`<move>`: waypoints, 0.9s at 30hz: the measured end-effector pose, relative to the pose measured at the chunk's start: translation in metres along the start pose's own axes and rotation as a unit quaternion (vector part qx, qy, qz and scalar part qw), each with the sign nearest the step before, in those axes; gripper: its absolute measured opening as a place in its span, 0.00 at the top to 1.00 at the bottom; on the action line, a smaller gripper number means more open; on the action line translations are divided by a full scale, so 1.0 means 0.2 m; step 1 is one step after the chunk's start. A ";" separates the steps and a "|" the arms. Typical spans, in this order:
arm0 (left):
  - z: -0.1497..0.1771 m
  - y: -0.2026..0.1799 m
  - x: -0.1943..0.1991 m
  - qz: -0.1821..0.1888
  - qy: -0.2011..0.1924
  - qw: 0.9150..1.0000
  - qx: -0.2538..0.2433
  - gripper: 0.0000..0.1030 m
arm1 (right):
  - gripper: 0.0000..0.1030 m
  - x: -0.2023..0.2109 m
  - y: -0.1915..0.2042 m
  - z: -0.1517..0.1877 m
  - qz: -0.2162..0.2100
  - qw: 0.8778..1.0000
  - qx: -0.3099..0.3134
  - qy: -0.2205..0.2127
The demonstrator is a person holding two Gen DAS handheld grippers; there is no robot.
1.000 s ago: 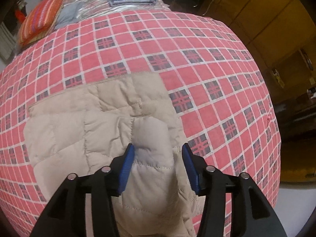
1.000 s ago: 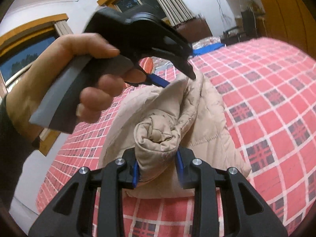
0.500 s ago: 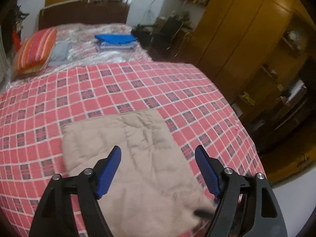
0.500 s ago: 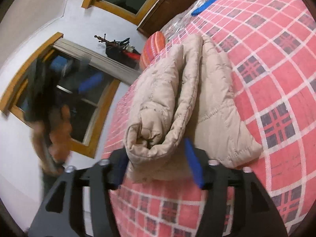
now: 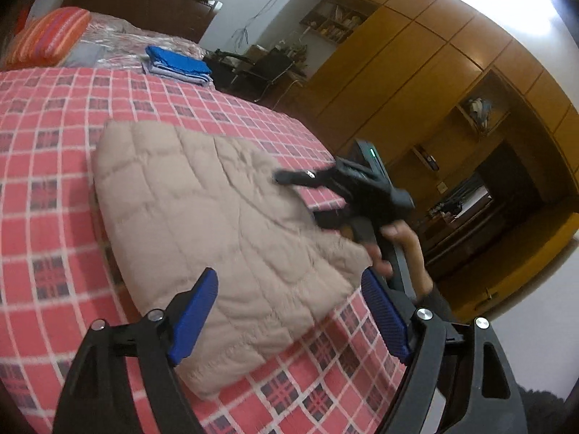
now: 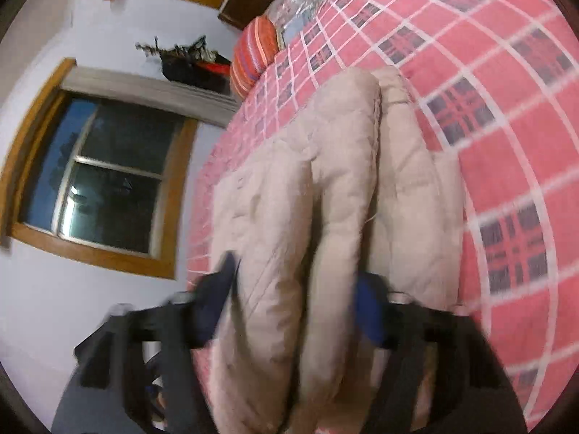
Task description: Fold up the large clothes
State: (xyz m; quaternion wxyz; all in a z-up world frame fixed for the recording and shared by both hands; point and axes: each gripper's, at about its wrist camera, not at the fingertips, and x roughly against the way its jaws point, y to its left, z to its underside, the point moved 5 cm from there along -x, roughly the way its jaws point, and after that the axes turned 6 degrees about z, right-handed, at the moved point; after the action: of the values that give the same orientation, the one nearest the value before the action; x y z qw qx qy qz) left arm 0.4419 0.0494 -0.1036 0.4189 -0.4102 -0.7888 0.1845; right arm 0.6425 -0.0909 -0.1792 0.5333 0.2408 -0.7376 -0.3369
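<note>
A puffy beige quilted jacket (image 5: 217,231) lies folded into a thick rectangle on the red checked bedspread (image 5: 47,195), its stitched panels soft and rumpled. The left gripper (image 5: 289,311) hangs above its near edge, blue ribbed pads wide apart and holding nothing. The right gripper (image 6: 296,311), blurred, has its jaws spread around the folded layers; a second ago they were clamped on the roll, and the left pinched the cloth

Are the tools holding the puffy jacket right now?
No. The left tool is wide open above the folded jacket. The right tool straddles its folded edge, apparently open.
</note>
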 end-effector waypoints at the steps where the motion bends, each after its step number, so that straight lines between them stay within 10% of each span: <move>1: 0.03 0.00 0.00 0.005 0.002 1.000 0.002 0.21 | 0.69 0.00 0.01 -0.01 0.008 1.000 0.011 -0.001; 5: 0.10 -0.04 -0.03 0.024 0.013 1.000 0.002 0.21 | 0.84 0.12 0.06 0.01 -0.005 0.999 0.044 -0.023; 19: 0.24 -0.07 -0.13 0.076 0.052 0.995 0.030 0.21 | 0.83 0.10 -0.42 0.01 -0.072 0.995 -0.055 -0.043; 27: -0.21 0.04 0.05 0.042 -0.013 0.999 0.022 0.21 | 0.63 0.39 -0.16 0.00 0.014 0.993 0.004 -0.114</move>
State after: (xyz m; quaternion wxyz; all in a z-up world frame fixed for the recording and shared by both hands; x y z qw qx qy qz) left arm 0.4761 0.0603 -0.0791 0.4091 -0.4313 -0.7720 0.2249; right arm 0.6180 -0.1691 -0.1546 0.4492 0.1929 -0.7984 -0.3517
